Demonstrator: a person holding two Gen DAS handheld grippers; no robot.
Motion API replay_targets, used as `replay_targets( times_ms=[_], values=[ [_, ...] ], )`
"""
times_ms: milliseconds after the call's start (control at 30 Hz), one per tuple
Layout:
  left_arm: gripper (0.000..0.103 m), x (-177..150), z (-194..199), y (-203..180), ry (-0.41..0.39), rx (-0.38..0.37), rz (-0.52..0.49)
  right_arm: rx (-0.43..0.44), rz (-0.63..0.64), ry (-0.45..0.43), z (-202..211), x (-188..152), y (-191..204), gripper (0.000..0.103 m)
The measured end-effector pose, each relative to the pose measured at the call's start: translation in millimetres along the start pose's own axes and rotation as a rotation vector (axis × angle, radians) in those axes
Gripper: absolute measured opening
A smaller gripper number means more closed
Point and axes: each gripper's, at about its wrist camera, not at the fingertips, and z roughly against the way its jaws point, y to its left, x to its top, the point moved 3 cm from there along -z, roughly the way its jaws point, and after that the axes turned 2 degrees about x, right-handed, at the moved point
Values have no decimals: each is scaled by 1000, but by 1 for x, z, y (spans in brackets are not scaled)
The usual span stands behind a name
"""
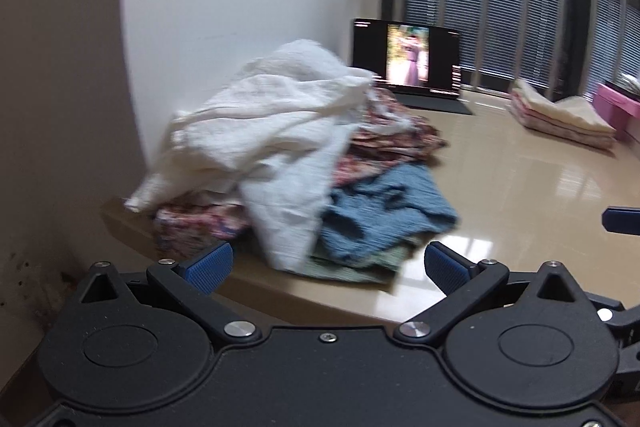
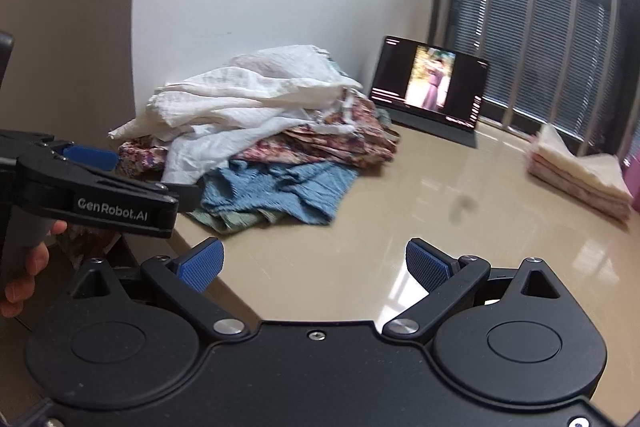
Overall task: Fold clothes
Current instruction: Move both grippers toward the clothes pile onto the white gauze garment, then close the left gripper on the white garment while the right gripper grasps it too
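Risk: pile of clothes [image 2: 256,131] is a loose tangle, so a pinch on the white cloth [image 1: 264,115] on top may, I judge, drag the flowered cloth [image 2: 332,139] or blue cloth [image 1: 388,211] along with it
Cause: layers overlap and the white cloth hangs down over the front of the heap, hiding its edges
Second risk: heap sits close to the table [image 2: 460,259] edge nearest the left tool, so a sideways tug could pull pieces off
Left gripper [image 1: 326,263]: released, jaws spread wide, nothing between them, held low just before the front of the pile and aimed at it
Right gripper [image 2: 314,265]: released, jaws wide, empty, over bare tabletop, pile ahead and to its left
Hand [image 2: 24,267]: fingers wrapped on the left tool's handle, seen at the right view's left edge
Clothes location: unfolded heap on the table against the wall
Folded stack [image 2: 580,175]: far right of the table, well apart from the heap
Tablet [image 2: 432,87]: propped behind the pile, by the window
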Motion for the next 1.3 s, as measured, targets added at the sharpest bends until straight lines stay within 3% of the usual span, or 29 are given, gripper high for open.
replay_targets(
  times_ms=[333, 467, 633, 800, 1033, 1100, 1167, 1200, 1300],
  values=[
    [103, 38, -46, 68, -35, 150, -8, 69, 128, 1, -79, 36, 53, 96],
    [102, 58, -68, 80, -33, 110, -37, 82, 190, -15, -110, 46, 78, 93],
    [93, 70, -92, 85, -16, 27, -36, 77, 249, -57, -139, 57, 104, 91],
    [76, 77, -108, 89, -29, -28, -17, 83, 263, -94, -149, 61, 118, 91],
    [57, 90, -109, 91, -52, -39, -64, 55, 315, -238, -149, 61, 142, 89],
    [37, 90, -107, 97, -49, -41, -63, 45, 324, -249, -154, 64, 149, 89],
    [12, 91, -104, 105, -48, -98, -42, 37, 307, -257, -159, 68, 154, 87],
    [12, 92, -102, 108, -44, -134, -17, 33, 294, -260, -162, 70, 156, 87],
    [11, 96, -94, 105, -62, -149, -36, 37, 275, -264, -169, 76, 162, 83]
  ],
)
